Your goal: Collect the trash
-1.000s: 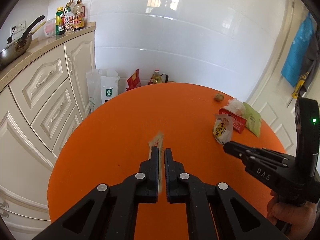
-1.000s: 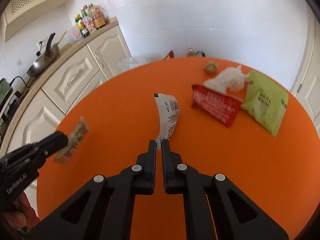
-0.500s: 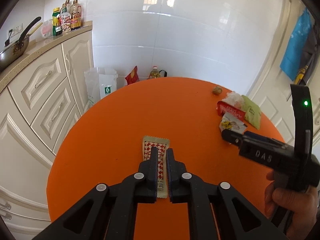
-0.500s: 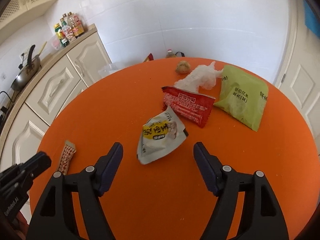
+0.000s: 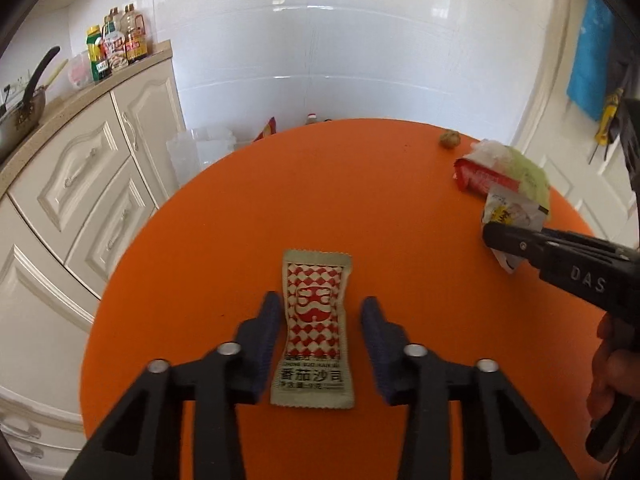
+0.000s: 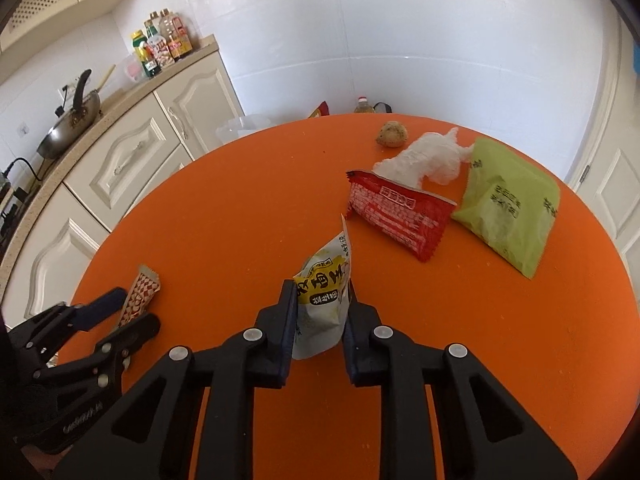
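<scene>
A: Left claw (image 5: 320,316), status?

B: Fingers apart; they have just been spreading. The red-and-white checked ketchup sachet (image 5: 314,330) lies flat on the orange counter (image 5: 248,208) between them, with a gap on each side. Neither pad touches it.

A: Confirmed from the other side?

B: Yes. From the right wrist view the left claw (image 6: 132,312) shows at lower left, sachet (image 6: 141,294) lying between its two fingers on the counter (image 6: 240,200).

A: Right claw (image 6: 320,296)?

B: It has just been closing, and now both pads press on the yellow-and-white snack packet (image 6: 324,292). The packet stands up between the fingers, top corner pointing away from the camera. Whether its lower end rests on the counter, cannot tell.

A: And from the left view?

B: Right claw (image 5: 500,240) at the right edge, the same packet (image 5: 512,208) sticking out past its tip. A hand (image 5: 616,368) holds the handle below.

A: Remaining trash?

B: Far right part of the counter: red wrapper (image 6: 396,212), green pouch (image 6: 508,208) just beside it, crumpled white tissue (image 6: 424,158) lapping over the red wrapper's far edge, small brown lump (image 6: 392,134) near the far rim.

A: Surroundings?

B: Cream cabinets (image 6: 132,160) to the left, wok (image 6: 68,128) and bottles (image 6: 160,48) on their worktop.
</scene>
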Demonstrator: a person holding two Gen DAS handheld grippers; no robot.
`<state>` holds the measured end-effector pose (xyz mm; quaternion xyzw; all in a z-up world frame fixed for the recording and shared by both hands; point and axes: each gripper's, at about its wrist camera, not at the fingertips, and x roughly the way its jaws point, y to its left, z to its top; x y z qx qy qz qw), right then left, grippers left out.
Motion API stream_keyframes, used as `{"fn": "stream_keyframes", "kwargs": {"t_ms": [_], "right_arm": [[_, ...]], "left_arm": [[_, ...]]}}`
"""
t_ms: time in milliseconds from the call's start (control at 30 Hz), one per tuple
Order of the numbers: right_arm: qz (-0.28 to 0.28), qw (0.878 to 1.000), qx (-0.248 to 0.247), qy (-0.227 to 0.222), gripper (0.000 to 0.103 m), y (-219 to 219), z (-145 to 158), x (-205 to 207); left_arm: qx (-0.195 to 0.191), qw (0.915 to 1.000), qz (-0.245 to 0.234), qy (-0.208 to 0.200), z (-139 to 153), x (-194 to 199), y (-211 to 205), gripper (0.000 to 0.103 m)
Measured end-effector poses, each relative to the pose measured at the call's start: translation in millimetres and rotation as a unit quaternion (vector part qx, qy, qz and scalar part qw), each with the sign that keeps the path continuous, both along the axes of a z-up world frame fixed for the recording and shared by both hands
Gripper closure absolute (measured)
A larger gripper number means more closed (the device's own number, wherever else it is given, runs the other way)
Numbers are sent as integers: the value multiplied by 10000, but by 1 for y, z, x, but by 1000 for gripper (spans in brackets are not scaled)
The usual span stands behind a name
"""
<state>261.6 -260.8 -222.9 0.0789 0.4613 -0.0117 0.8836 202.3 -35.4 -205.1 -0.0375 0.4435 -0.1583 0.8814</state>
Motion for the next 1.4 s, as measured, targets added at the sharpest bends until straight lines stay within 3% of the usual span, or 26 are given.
{"fn": "stream_keyframes", "kwargs": {"t_ms": [67,233,500,800,1133,1400], "right_arm": [[-22,10000,41,-86,84,-3,9,-9],[-76,9994,140,-292,84,-12,30,-31],[-284,9979,113,-574,84,-31,63,-74],[-658,9915,-132,-1111,84,-67,117,-144],[-1431,9740,-541,-1668,84,-127,180,-251],[-2323,9546,-700,-1730,84,-184,195,-339]], "left_arm": [[-188,9998,-85,81,-1,0,0,96],[-842,9956,-286,295,-4,-7,2,98],[-879,9942,-607,-92,25,-40,-22,98],[-1019,9850,-1087,-868,100,-99,-39,98],[-1234,9594,-2016,-1539,171,-187,-86,98],[-1365,9303,-3010,-1588,189,-219,-170,98]]}}
